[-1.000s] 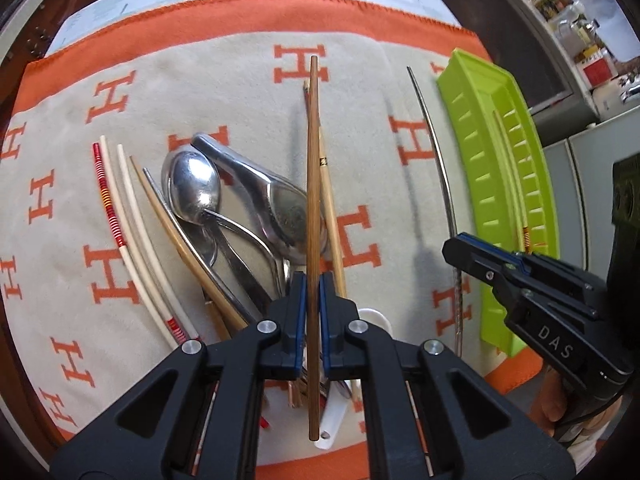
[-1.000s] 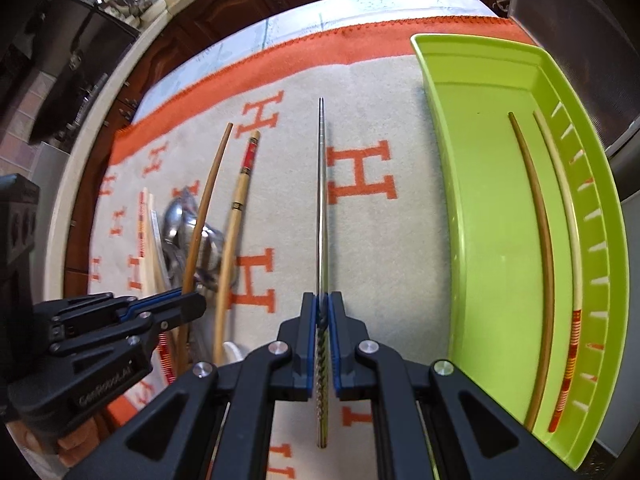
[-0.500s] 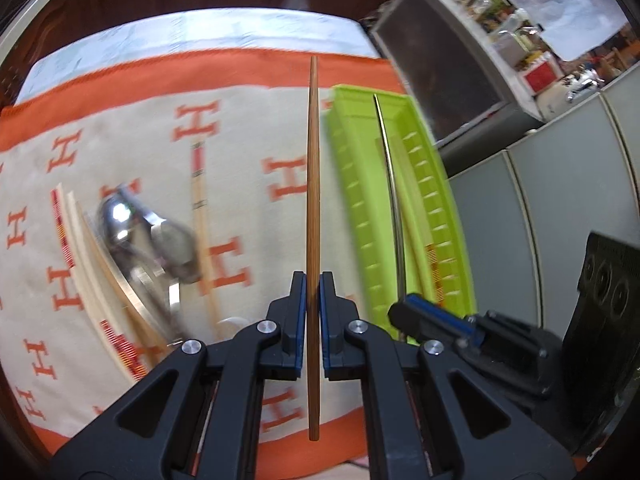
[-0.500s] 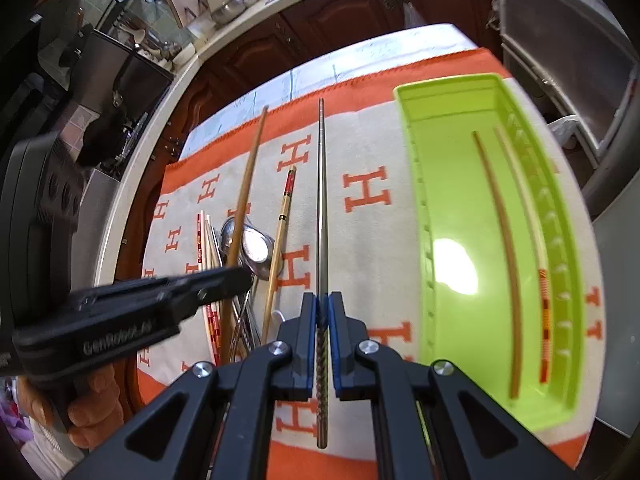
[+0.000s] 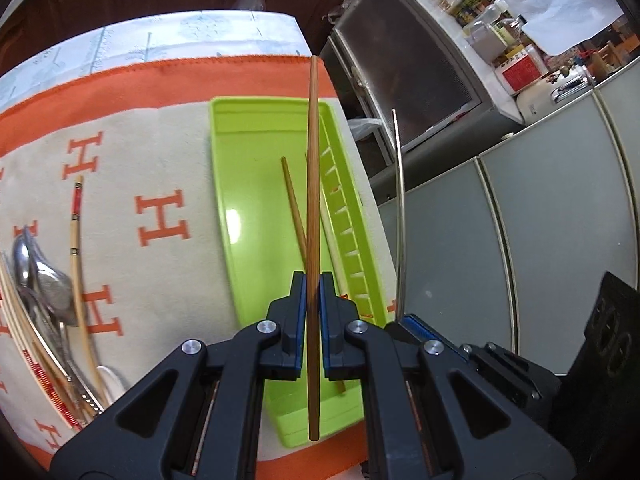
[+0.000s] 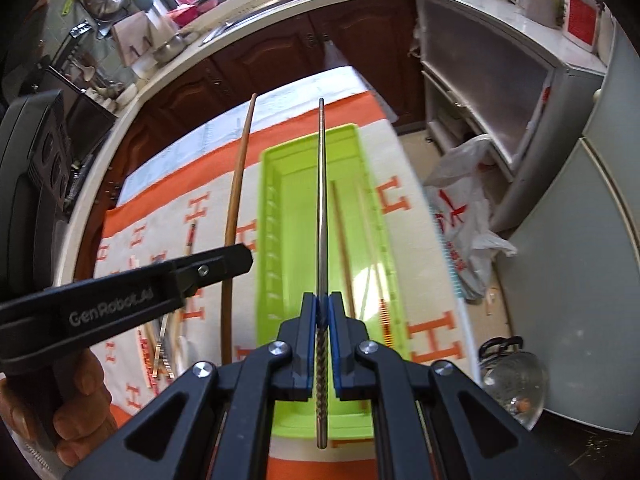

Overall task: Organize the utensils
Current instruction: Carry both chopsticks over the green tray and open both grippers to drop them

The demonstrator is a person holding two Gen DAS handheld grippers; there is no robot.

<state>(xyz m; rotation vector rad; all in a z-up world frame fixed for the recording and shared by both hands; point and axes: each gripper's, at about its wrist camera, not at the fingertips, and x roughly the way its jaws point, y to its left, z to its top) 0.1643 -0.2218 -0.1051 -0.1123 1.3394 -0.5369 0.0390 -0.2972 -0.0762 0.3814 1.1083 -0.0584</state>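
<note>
I saw a brown wooden chopstick (image 5: 313, 216) held off the blanket, hanging lengthwise over the green tray (image 5: 256, 184). Beside it a thin metal chopstick (image 6: 321, 208), its handle end twisted, was likewise held over the tray. Two chopsticks (image 5: 294, 208) already lay along the tray's ribbed side, one brown and one pale, red-banded I think. More chopsticks and steel spoons (image 5: 38, 276) lay piled near the blanket's left edge.

An orange-bordered cloth (image 5: 168, 128) is covering the table (image 5: 160, 36); a green tray (image 5: 256, 184) is lying on it. Spoons (image 5: 44, 280) and what are probably chopsticks (image 5: 78, 264) are lying beside it.
</note>
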